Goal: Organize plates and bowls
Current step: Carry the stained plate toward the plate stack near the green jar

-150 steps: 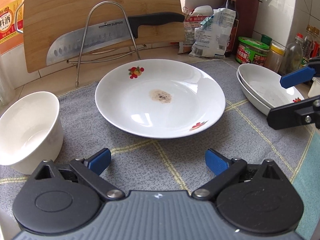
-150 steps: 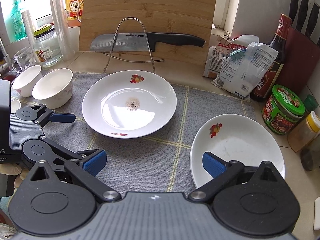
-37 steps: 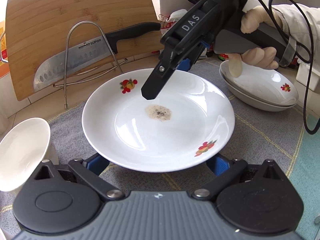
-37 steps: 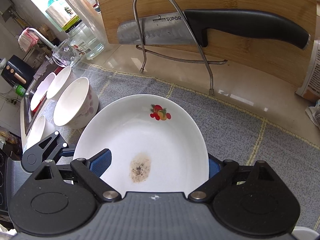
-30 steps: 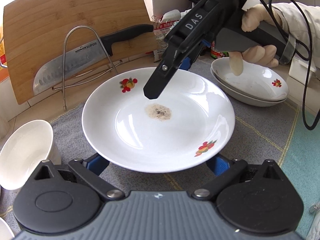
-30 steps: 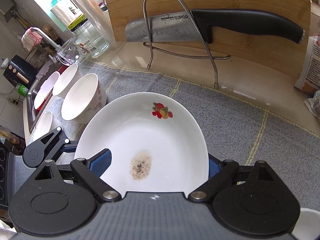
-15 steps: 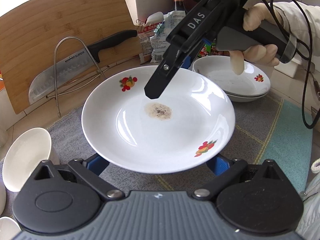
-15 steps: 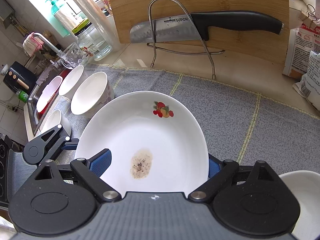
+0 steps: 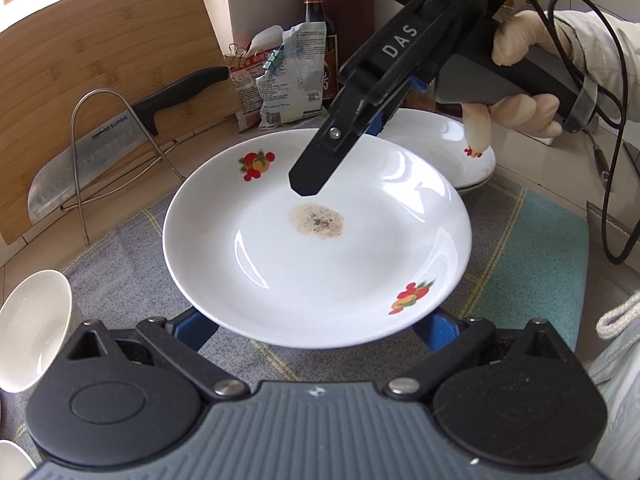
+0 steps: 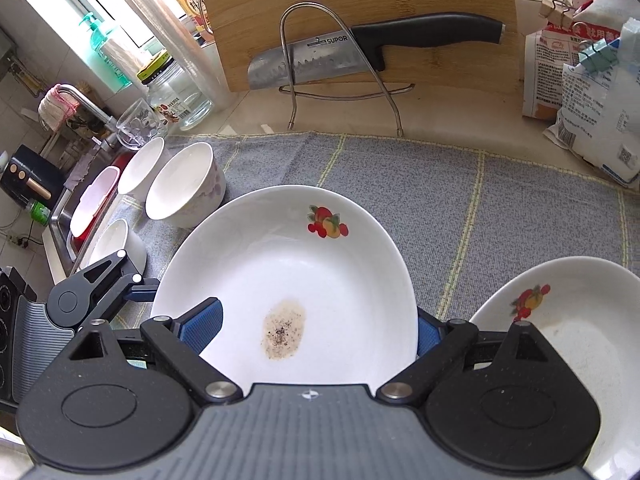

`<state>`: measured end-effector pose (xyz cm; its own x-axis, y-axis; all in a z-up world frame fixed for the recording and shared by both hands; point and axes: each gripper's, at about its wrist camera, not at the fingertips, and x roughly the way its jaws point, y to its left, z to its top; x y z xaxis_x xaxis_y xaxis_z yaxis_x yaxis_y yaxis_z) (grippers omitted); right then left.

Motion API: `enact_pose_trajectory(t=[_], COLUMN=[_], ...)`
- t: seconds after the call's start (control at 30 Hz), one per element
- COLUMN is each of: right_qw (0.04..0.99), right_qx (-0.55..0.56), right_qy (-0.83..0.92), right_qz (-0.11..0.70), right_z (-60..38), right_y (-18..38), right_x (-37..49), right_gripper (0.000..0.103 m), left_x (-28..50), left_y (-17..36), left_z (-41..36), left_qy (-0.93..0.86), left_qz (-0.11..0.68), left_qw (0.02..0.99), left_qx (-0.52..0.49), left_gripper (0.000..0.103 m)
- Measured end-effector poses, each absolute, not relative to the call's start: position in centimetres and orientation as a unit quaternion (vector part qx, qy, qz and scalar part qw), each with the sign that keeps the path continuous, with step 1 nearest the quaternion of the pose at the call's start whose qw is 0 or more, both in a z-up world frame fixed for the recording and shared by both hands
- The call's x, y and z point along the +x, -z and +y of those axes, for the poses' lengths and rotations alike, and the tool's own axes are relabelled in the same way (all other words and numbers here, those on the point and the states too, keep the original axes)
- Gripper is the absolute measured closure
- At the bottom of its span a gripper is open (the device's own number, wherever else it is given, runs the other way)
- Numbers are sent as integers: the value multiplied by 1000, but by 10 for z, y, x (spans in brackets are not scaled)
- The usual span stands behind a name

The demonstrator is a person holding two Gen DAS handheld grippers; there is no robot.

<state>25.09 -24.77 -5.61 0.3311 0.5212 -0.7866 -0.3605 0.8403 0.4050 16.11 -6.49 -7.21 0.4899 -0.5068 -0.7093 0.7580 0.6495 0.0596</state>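
**Item: stained plate (image 9: pixel 280 272).** White, fruit motif on the rim, brown residue at its centre. We place it mid-frame in both views, raised off the grey mat (image 10: pixel 460 200) and carried between the two tongs.

**Left tongs (image 9: pixel 314 330).** At the lower edge of the left wrist view. Jaws spread wide, with both blue pads tucked under the near rim. We read this as a cradle from below, not a pinch.

**Right tongs (image 10: pixel 312 328).** Jaws wide apart. One finger lies over the plate's inside and the other sits under the far rim, so we judge the plate braced between them. We cannot tell how firmly the pads bite.

**Right hand (image 9: pixel 520 80).** Gloved, upper right of the left wrist view. It is wrapped around the handle, with the tool angled steeply down and to the left.

**Destination, as we judge it.** The stacked plates (image 9: pixel 440 148), just right of centre on the surface.

**Risks we list:**
- The glazed rim could slide off the left pads if the two hands drift apart or tilt unevenly.
- The plate could pivot on the right tongs' hold and drop onto the mat.
- It could land hard or off-centre on the stack, chipping a rim.
- The bowls (image 10: pixel 180 188), left of centre in the right wrist view, could be clipped by a wide swing.
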Motion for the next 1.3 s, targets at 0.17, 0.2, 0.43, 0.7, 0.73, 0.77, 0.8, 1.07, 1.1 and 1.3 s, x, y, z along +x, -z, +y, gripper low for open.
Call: enact_pose_trajectory(t=[0.17, 0.2, 0.43, 0.7, 0.73, 0.77, 0.8, 1.07, 1.1, 1.3], right_qw=[819, 820, 830, 840, 841, 842, 843, 848, 849, 852], right_qx=[89, 91, 105, 119, 121, 123, 124, 139, 141, 151], right_qy=[-253, -249, -221, -191, -187, -184, -180, -152, -148, -131], right_qz=[508, 508, 501, 494, 493, 493, 492, 488, 487, 484], right_z=[-259, -262, -283, -306, -310, -313, -316, -340, -343, -360], right_y=[54, 54, 50, 47, 47, 47, 48, 50, 51, 52], right_x=[239, 236, 219, 203, 202, 200, 199, 190, 189, 184], right_gripper=[6, 6, 6, 6, 6, 6, 6, 5, 5, 5], left_x=[160, 158, 157, 162, 163, 163, 164, 169, 169, 173], left_y=[71, 71, 67, 68, 69, 69, 70, 72, 73, 74], left_z=[-73, -74, -90, -106, -108, -110, -112, -135, -138, -153], left_qy=[393, 398, 427, 453, 456, 460, 462, 482, 484, 496], left_qz=[337, 336, 326, 319, 319, 318, 317, 310, 309, 305], left_qw=[834, 833, 819, 806, 804, 802, 801, 790, 789, 783], left_qx=[188, 190, 200, 208, 208, 210, 211, 216, 217, 220], left_gripper=[2, 2, 2, 2, 2, 2, 2, 2, 2, 2])
